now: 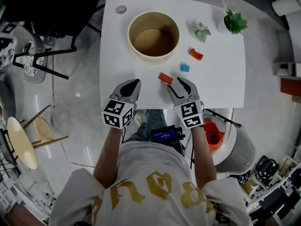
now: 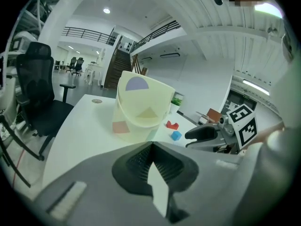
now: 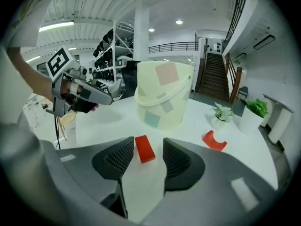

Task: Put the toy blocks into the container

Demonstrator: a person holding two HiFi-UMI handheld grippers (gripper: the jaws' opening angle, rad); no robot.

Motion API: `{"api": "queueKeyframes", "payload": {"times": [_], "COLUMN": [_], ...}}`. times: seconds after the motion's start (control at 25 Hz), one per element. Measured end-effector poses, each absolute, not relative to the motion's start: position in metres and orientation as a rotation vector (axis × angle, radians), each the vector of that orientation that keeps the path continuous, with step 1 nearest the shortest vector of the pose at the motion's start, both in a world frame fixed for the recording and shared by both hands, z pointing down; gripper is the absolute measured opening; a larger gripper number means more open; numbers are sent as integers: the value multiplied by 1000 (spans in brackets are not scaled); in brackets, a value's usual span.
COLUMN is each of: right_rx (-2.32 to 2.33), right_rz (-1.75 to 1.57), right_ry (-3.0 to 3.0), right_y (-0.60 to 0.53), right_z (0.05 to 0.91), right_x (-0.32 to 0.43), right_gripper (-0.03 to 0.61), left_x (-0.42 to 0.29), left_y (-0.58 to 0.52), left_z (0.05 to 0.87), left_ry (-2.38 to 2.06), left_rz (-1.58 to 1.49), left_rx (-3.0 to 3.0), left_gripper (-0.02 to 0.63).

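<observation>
A cream bucket container (image 1: pixel 153 36) (image 2: pixel 141 109) (image 3: pixel 163 100) stands open at the back of the white table (image 1: pixel 221 86). In front of it lie a red rectangular block (image 1: pixel 165 78) (image 3: pixel 145 149), a blue cube (image 1: pixel 185 68) (image 2: pixel 176 135) and a red arch block (image 1: pixel 195 54) (image 2: pixel 171 125) (image 3: pixel 214 141). My right gripper (image 1: pixel 178 84) (image 3: pixel 148 146) is open, low over the table, with the red rectangular block lying between its fingertips, untouched. My left gripper (image 1: pixel 131 85) (image 2: pixel 151 147) is shut and empty near the table's front edge, left of the blocks.
A small succulent (image 1: pixel 201 32) (image 3: pixel 221 113) and a green plant in a white pot (image 1: pixel 233 21) (image 3: pixel 256 109) stand at the back right. A grey disc (image 1: pixel 121 9) lies at the back left corner. A black chair (image 1: pixel 51 4) and a wooden stool (image 1: pixel 23 140) are on the floor left.
</observation>
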State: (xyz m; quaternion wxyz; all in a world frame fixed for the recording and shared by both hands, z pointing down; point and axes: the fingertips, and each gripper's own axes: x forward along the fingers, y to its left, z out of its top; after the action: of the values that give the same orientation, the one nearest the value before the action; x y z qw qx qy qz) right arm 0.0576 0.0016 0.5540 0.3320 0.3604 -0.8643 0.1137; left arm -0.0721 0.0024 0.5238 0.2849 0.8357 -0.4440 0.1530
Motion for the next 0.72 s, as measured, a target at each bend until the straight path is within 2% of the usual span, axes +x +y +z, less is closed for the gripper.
{"api": "queueKeyframes", "payload": {"times": [0.72], "right_rx": [690], "right_rz": [196], "right_ry": [-2190], "right_y": [-13], "right_z": [602], "right_x": [37], "right_gripper": [225], "left_x": [-67], "left_y": [-16], "left_z": [557], "left_ry": [-1142], "left_rz": [466], "left_rx": [2191], "left_gripper": [0]}}
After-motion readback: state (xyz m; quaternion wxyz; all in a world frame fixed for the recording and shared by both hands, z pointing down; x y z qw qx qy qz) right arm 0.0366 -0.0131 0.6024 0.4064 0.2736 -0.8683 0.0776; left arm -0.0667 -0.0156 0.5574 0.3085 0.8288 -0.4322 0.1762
